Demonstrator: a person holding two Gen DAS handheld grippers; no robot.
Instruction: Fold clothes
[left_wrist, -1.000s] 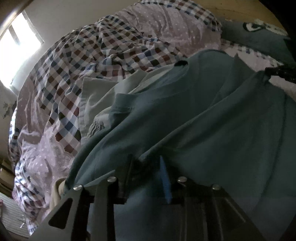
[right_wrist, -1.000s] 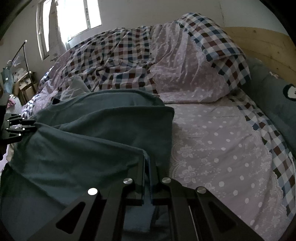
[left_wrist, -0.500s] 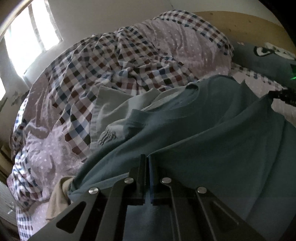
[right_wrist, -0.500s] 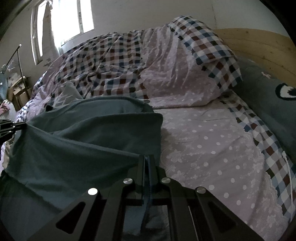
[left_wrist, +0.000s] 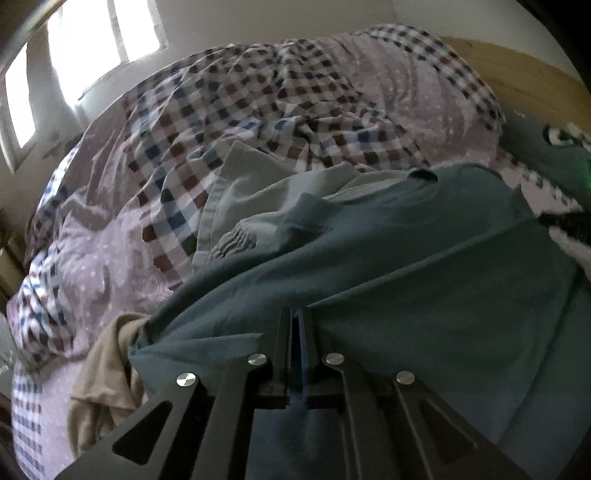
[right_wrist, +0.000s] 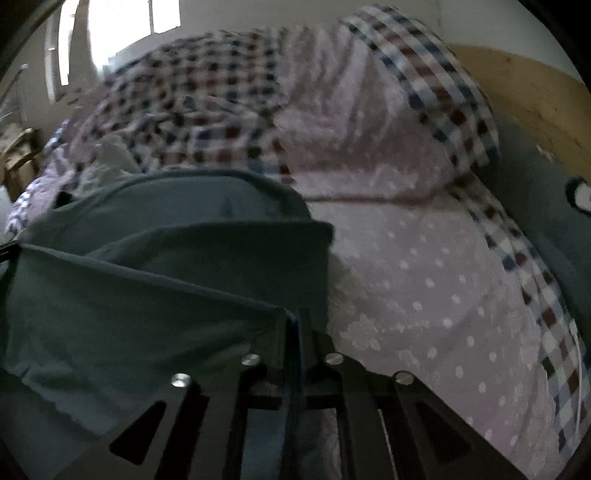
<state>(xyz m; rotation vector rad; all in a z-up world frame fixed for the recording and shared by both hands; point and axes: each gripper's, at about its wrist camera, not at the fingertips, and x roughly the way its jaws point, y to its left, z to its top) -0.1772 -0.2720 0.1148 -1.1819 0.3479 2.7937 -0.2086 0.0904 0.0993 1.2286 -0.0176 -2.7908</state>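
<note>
A teal T-shirt (left_wrist: 424, 258) lies spread on the bed, its lower part folded up over the body. My left gripper (left_wrist: 295, 312) pinches the folded edge at one corner, a thin strip of cloth between its nearly closed jaws, which are opening. My right gripper (right_wrist: 293, 312) holds the other corner of the T-shirt (right_wrist: 147, 302) the same way, jaws also opening with cloth still between them. The right gripper (left_wrist: 565, 225) shows dark at the right edge of the left wrist view. The shirt's neckline (left_wrist: 423, 175) points toward the duvet.
A pale green garment (left_wrist: 255, 192) lies under the shirt's far side and a beige one (left_wrist: 107, 369) pokes out near left. A crumpled checked duvet (left_wrist: 258, 110), a pillow (right_wrist: 369, 129), a dark green cushion (right_wrist: 535, 192) and a wooden headboard (right_wrist: 524, 96) surround the dotted sheet (right_wrist: 424, 295).
The left wrist view has rolled level and shifted, showing more window. The right gripper slid along the bed with its corner, and the fold edge now runs straighter between the grippers.
</note>
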